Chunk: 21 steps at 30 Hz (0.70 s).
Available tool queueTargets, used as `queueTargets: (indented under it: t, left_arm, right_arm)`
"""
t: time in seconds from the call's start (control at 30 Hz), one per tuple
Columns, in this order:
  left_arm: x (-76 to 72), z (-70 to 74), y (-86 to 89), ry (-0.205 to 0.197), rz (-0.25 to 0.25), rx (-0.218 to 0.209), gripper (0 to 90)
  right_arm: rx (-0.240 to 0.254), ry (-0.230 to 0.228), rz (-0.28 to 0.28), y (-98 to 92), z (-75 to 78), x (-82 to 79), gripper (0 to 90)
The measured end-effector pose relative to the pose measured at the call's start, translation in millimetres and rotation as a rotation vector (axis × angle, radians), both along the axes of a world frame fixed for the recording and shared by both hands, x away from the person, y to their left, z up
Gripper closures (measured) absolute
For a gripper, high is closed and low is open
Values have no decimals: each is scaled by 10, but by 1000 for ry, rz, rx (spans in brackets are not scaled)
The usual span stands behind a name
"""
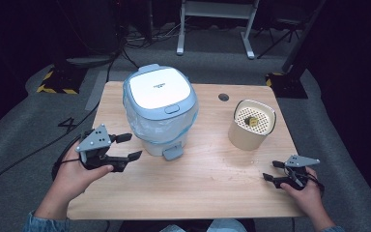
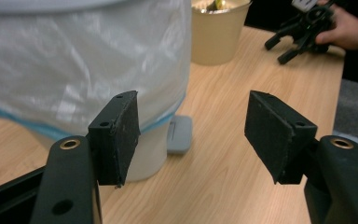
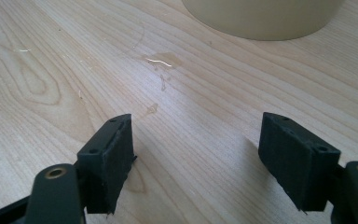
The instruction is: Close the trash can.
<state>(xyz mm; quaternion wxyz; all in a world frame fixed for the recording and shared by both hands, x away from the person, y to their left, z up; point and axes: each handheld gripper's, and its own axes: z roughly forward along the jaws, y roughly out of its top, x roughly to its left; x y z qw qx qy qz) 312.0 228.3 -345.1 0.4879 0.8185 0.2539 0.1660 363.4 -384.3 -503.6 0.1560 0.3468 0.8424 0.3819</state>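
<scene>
A white and blue pedal bin (image 1: 160, 108) with a clear liner bag stands at the table's back left, lid down. Its grey foot pedal (image 1: 173, 153) (image 2: 179, 135) faces the front. My left gripper (image 1: 129, 147) (image 2: 191, 135) hovers open just left of the bin, jaws pointing at its lower side and pedal, nothing between them. A cream container (image 1: 251, 124) (image 2: 216, 30) (image 3: 261, 16) with a perforated top and a small yellowish object on it stands at the right. My right gripper (image 1: 272, 170) (image 3: 196, 158) rests open low over the table, in front of the cream container.
The wooden table (image 1: 207, 183) has a small dark grommet hole (image 1: 223, 97) near its back edge. Grey carpet, cables and a desk frame lie beyond the table. A small wet smear (image 3: 161, 60) marks the wood ahead of my right gripper.
</scene>
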Motion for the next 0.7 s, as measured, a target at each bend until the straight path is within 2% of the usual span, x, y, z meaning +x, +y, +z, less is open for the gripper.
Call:
queueTargets:
  t: [0.23, 0.47, 0.6, 0.7]
  left_arm:
    - [-56, -333, 35, 69, 21, 16, 364]
    - [-77, -643, 104, 111, 48, -20, 360]
    - [-83, -823, 130, 129, 63, 10, 354]
    - [-83, -950, 142, 155, 75, 7, 351]
  right_arm:
    - [-1, 0, 4, 1, 0, 12, 266]
    - [-2, -1, 4, 2, 0, 11, 266]
    - [-3, -2, 4, 3, 0, 10, 266]
    - [-3, -2, 4, 3, 0, 10, 266]
